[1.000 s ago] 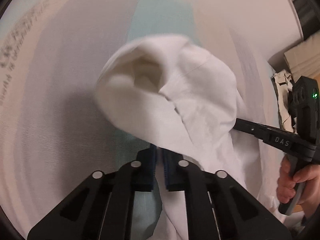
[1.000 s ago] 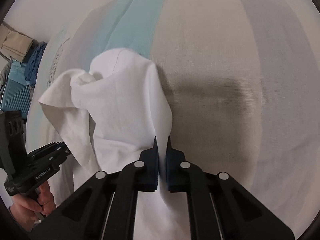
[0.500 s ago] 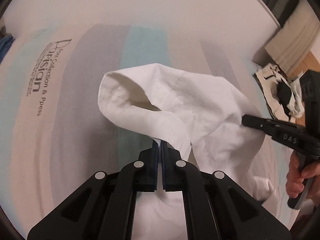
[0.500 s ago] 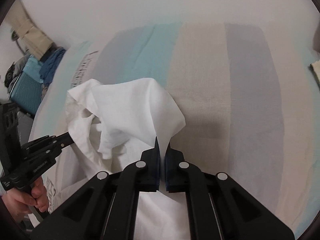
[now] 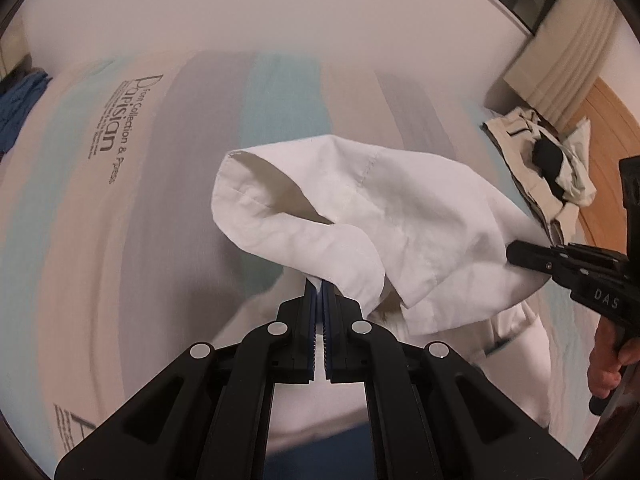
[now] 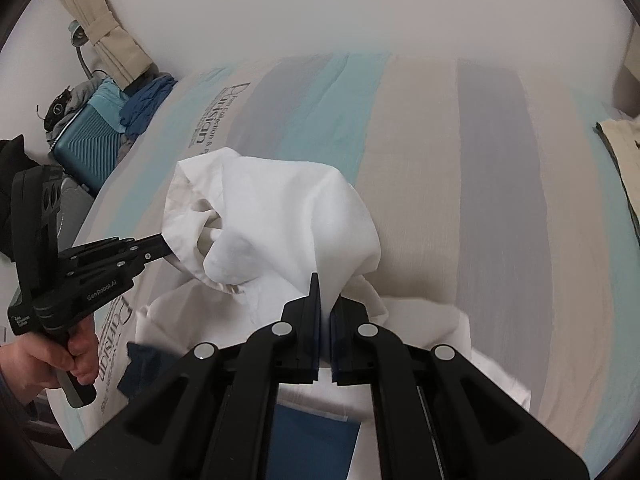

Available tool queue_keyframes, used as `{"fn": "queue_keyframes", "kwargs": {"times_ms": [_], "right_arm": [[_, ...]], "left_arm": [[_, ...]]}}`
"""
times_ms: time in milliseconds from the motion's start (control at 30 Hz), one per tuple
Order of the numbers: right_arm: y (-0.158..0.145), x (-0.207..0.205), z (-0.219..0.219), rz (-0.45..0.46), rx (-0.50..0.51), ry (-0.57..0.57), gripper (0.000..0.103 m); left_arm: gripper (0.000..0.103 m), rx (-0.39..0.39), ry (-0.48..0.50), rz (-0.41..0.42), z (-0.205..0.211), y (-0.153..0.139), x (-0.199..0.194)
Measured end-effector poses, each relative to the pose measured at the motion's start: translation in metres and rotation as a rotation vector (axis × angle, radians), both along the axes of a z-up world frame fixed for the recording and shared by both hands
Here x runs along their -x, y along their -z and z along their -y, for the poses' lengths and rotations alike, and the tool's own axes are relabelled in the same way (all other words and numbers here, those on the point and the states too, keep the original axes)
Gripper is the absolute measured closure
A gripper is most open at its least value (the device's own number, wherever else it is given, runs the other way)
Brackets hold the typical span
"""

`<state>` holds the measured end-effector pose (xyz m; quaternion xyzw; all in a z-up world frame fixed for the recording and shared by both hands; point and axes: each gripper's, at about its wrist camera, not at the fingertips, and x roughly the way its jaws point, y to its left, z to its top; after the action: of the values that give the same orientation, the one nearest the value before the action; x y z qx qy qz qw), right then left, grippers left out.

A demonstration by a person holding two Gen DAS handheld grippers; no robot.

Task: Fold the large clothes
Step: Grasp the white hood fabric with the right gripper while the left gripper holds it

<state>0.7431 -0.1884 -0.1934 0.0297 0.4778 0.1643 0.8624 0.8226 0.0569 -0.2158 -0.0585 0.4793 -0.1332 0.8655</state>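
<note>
White garment hangs bunched above the bed, lower part trailing on the bedspread w/ wide grey, teal & beige stripes and printed lettering. Left tongs pinch one edge; right tongs pinch another, both pressed tight on cloth. Plain pale wall behind. Teal suitcase & tied curtain at one side of the bed; crumpled clothes on the other, wood floor beyond.

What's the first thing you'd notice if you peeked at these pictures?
A big white cloth bunched up in the middle, lifted over a striped bed cover. Two black grippers pinch it: the left gripper and the right gripper, both shut on its edge. A teal suitcase stands beside the bed, at its far corner.
</note>
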Motion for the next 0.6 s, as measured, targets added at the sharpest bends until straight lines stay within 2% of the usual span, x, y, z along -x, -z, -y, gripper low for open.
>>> {"fn": "queue_keyframes", "kwargs": {"times_ms": [267,433,600], "right_arm": [[0.014,0.051,-0.003,-0.022,0.012,0.009,0.101],[0.032,0.081,-0.001,-0.055,0.007,0.03,0.101],[0.048,0.107,0.011,-0.073,0.006,0.044,0.101]], "left_arm": [[0.101,-0.026,0.031,0.003,0.012,0.007,0.06],[0.101,-0.016,0.026,-0.017,0.02,0.02,0.092],[0.101,-0.001,0.011,-0.003,0.031,0.023,0.118]]}}
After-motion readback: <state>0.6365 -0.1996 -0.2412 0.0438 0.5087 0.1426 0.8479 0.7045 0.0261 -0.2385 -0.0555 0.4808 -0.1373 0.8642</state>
